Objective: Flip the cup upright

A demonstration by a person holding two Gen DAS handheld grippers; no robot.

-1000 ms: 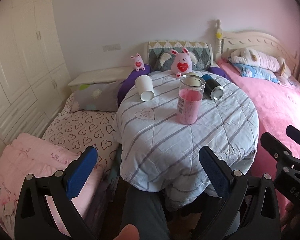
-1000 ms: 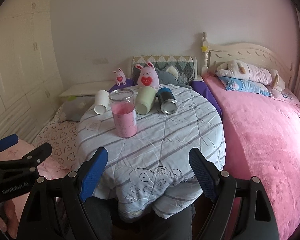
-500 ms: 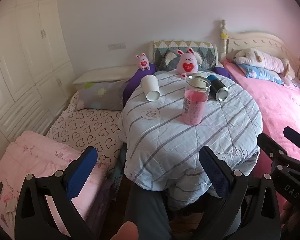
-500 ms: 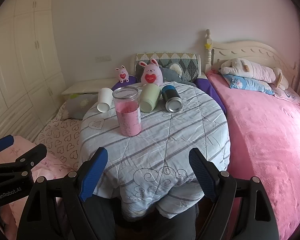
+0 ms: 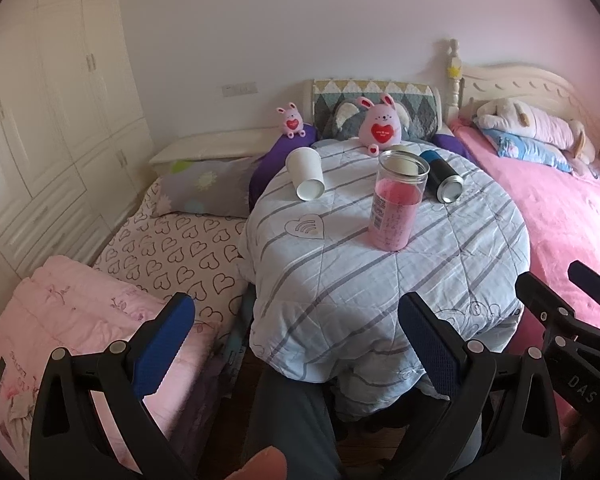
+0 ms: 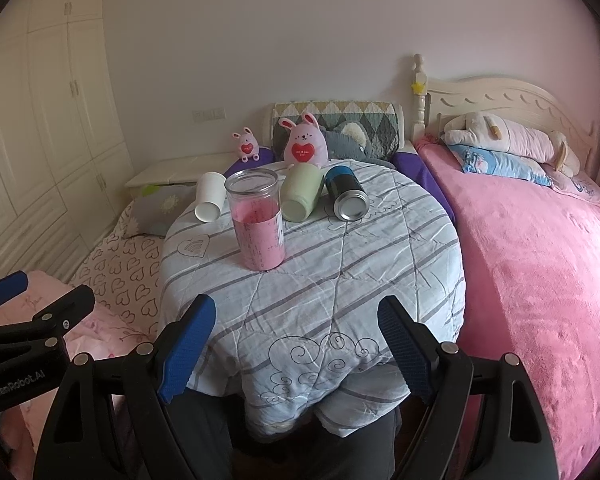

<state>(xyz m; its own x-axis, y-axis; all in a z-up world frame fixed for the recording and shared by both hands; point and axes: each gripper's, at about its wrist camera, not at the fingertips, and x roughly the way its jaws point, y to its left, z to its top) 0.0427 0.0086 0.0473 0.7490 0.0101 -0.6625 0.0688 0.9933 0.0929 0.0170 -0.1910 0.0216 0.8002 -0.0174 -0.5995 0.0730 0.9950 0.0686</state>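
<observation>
Bedroom walls in pale pink back a round table draped in a light blue quilted cloth with grey stripes (image 6: 340,280), wedged between a bed with a heart-print sheet (image 5: 172,248) and a bed under a pink fleece blanket (image 6: 540,280).

Nearest the cameras, the left gripper (image 5: 296,350) hangs off the table's near edge with its blue-padded fingers (image 5: 162,344) spread wide apart and nothing between them. The right gripper (image 6: 296,350) sits just beyond the same near edge, its jaws likewise wide apart and empty. Each shows in the other's view as a black frame at the side.

Farther out, toward the middle of the table, a clear plastic jar about half full of pink powder (image 6: 258,220) stands upright with no lid. Behind it, along the far edge, three cups lie on their sides with their bases toward the cameras: a white paper cup (image 5: 306,174) near the far left edge, a pale green cup (image 6: 302,198) in the middle, and a black cup with a blue band and silver base (image 6: 346,194) just right of it. From the left wrist view the jar hides most of the green cup.

A pink plush rabbit with a red heart (image 6: 304,142) sits at the far edge, with a smaller pink plush rabbit (image 6: 246,146) on a purple cushion (image 6: 260,156) behind the table to the left.
</observation>
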